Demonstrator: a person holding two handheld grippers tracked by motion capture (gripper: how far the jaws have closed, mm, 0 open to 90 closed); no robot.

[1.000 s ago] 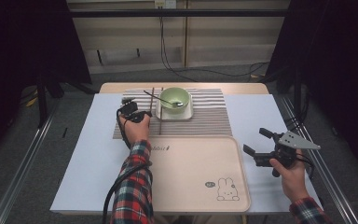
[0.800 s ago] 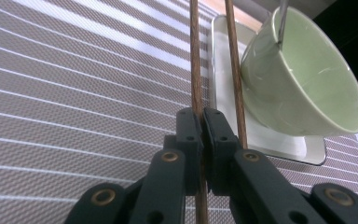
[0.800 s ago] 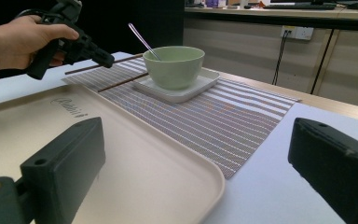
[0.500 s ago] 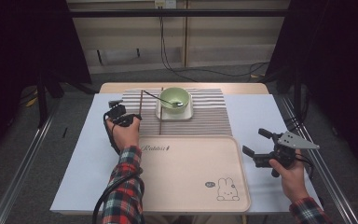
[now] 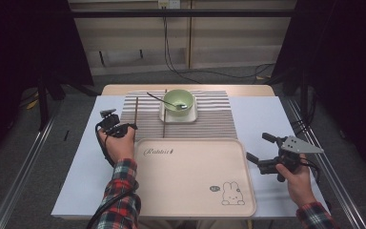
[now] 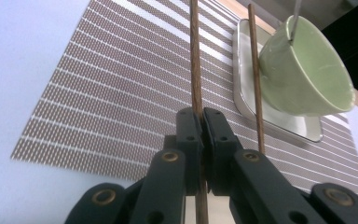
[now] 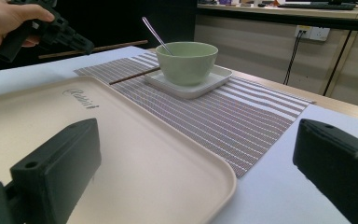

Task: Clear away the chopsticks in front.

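Our right gripper stands wide open over the beige tray's corner. Beyond on the striped mat, a green bowl with a spoon sits on a white dish, a chopstick beside it. Our left gripper holds another chopstick near the table's far edge.

Two chopsticks; one bowl; one spoon; one tray.

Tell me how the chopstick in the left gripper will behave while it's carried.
Probably stiff and light: the chopstick runs straight past the left gripper. Held near one end, it may pivot or slip. Thin and round-looking, it could roll on the striped mat.
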